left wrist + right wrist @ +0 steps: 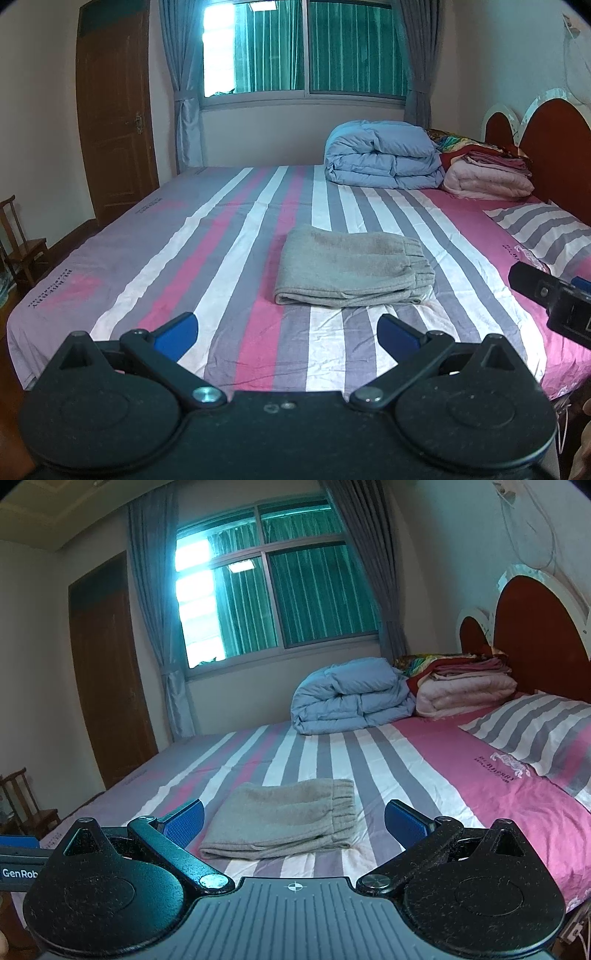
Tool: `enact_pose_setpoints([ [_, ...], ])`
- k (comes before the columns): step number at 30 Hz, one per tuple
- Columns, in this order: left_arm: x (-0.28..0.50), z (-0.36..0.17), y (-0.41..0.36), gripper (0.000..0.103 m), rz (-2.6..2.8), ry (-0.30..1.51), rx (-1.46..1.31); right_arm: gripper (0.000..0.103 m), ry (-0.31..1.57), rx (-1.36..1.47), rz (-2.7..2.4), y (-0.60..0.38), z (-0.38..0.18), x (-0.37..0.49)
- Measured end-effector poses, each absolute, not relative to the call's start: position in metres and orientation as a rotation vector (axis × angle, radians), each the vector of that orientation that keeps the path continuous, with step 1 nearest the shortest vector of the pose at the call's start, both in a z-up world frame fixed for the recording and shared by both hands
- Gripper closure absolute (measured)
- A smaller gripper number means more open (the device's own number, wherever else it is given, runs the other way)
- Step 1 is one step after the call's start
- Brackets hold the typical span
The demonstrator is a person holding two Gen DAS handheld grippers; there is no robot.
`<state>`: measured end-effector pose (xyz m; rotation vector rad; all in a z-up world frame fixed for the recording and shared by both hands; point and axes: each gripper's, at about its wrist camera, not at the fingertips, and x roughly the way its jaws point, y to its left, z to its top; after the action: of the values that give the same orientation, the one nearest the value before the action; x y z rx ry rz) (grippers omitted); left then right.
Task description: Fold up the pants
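Note:
Grey pants [351, 267] lie folded into a compact rectangle on the striped bed [221, 229], elastic waistband toward the right. My left gripper [288, 334] is open, held back from the pants near the bed's front edge, nothing between its blue pads. From the right wrist view the same folded pants [284, 821] sit just beyond my right gripper [294, 821], which is open and holds nothing. The right gripper's body [554, 301] shows at the right edge of the left wrist view.
A folded blue duvet [384, 155] and a stack of pink blankets [487, 173] sit at the far side by the red headboard [554, 144]. A striped pillow [546, 232] lies right. A brown door [110, 114] and small wooden chair [22, 251] stand left.

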<state>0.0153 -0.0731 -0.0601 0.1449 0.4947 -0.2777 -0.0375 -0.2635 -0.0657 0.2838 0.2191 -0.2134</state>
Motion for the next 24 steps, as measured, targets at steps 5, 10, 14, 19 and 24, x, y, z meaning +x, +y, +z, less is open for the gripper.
enact_pose_setpoints([
  [5, 0.019, -0.063, -0.072, 0.006, -0.273, 0.5, 0.141, 0.0, 0.231, 0.275, -0.209, -0.265, -0.069, -0.035],
  [10, 0.021, -0.065, -0.072, 0.006, -0.261, 0.5, 0.137, 0.0, 0.245, 0.275, -0.212, -0.268, -0.073, -0.033],
  [14, 0.021, -0.064, -0.073, 0.006, -0.253, 0.499, 0.131, 0.0, 0.249, 0.272, -0.209, -0.27, -0.076, -0.033],
  [19, 0.02, -0.064, -0.073, 0.006, -0.255, 0.5, 0.135, 0.0, 0.256, 0.269, -0.211, -0.271, -0.077, -0.031],
  [24, 0.02, -0.065, -0.072, 0.006, -0.253, 0.504, 0.133, 0.0, 0.258, 0.277, -0.211, -0.269, -0.078, -0.032],
])
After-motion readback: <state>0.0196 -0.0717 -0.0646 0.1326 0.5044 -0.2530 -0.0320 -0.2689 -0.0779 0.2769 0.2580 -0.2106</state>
